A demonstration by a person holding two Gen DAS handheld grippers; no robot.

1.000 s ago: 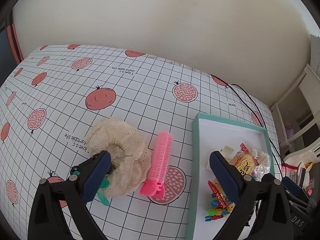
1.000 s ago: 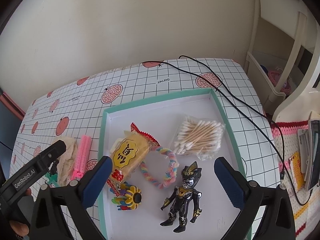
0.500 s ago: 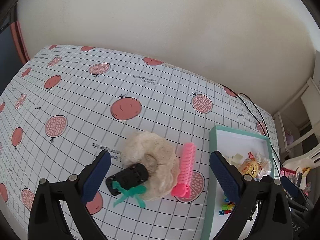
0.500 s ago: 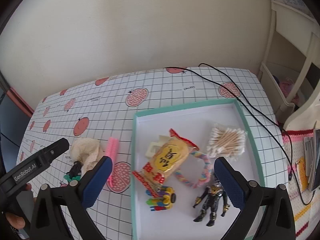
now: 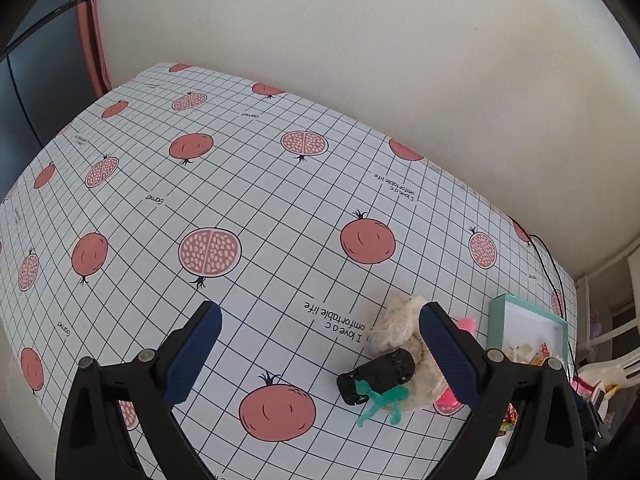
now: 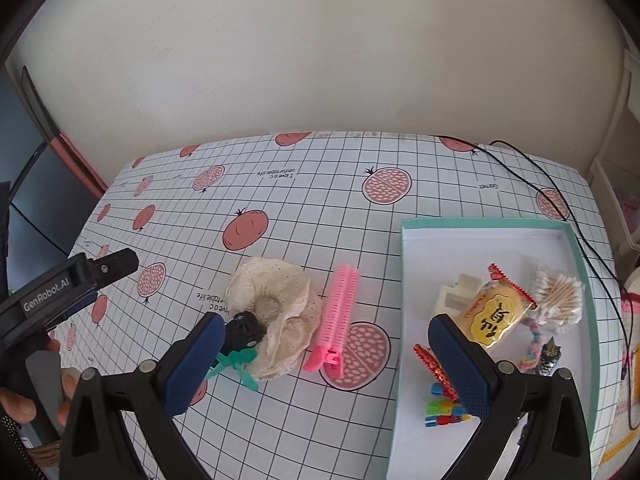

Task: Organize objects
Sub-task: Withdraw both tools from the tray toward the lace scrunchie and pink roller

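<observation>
A cream lace scrunchie (image 6: 276,300) lies on the pomegranate-print tablecloth, with a small black toy (image 6: 242,330) and a green plastic piece (image 6: 236,364) at its near-left edge. A pink hair roller (image 6: 336,316) lies just right of it. My right gripper (image 6: 328,364) hangs open above the roller, nothing between its fingers. My left gripper (image 5: 320,356) is open too, over bare cloth left of the scrunchie (image 5: 400,328). The teal-rimmed tray (image 6: 480,222) holds a yellow snack packet (image 6: 496,316), cotton swabs (image 6: 560,296), a black figure (image 6: 550,356) and a colourful toy (image 6: 440,412).
A black cable (image 6: 532,184) runs across the table's far right corner and past the tray. A person's hand (image 6: 24,396) holds the left gripper's handle at the lower left. A wall closes the far side. White furniture stands off the table's right edge.
My left gripper has pulled back and swung left, away from the scrunchie. The right gripper has shifted left from above the tray to the loose items. Both stay open.
</observation>
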